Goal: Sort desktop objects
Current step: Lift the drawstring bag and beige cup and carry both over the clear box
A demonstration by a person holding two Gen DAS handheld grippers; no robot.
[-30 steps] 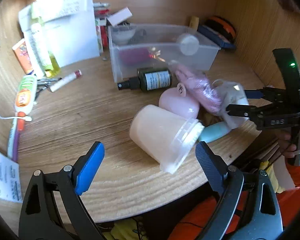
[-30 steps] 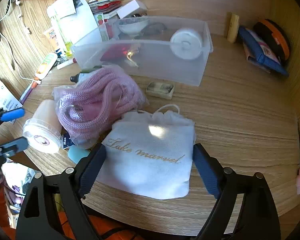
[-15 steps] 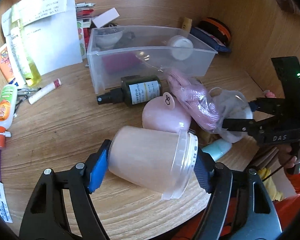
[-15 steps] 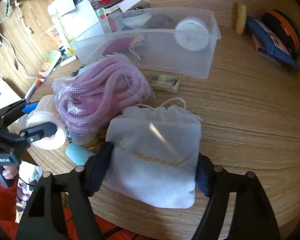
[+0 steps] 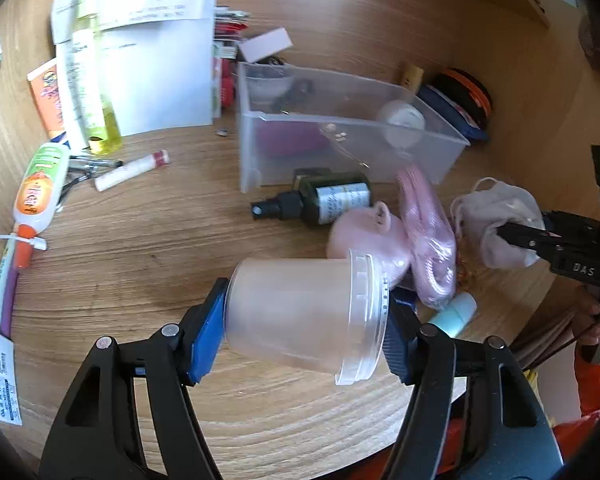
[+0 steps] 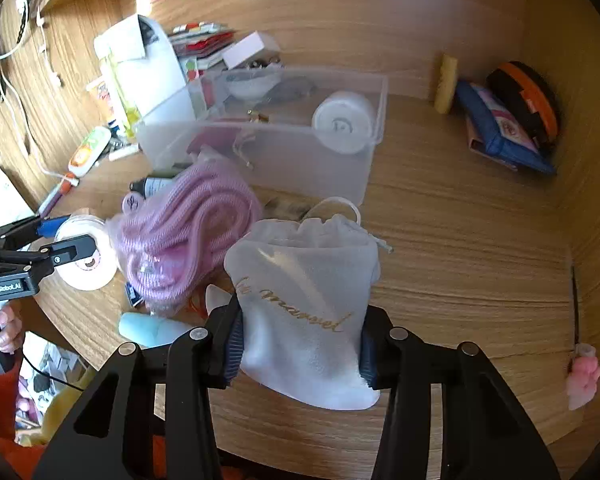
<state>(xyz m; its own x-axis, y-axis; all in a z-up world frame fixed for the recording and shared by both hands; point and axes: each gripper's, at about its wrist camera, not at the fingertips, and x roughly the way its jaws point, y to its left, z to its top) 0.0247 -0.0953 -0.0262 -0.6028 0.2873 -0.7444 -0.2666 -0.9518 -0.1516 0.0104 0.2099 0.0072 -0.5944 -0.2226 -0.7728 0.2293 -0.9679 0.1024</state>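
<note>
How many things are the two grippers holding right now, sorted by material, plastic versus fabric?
Plastic: 1, the frosted translucent plastic tub, between the closing left gripper pads.
Fabric: 1, the white drawstring cloth pouch with gold lettering, between the closing right gripper pads.
Total: 2

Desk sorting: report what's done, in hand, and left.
Done: a white roll and bowl lie in the clear bin. In hand: left tool closing on the plastic tub, right tool on the white pouch. Left: pink rope, spray bottle.
</note>
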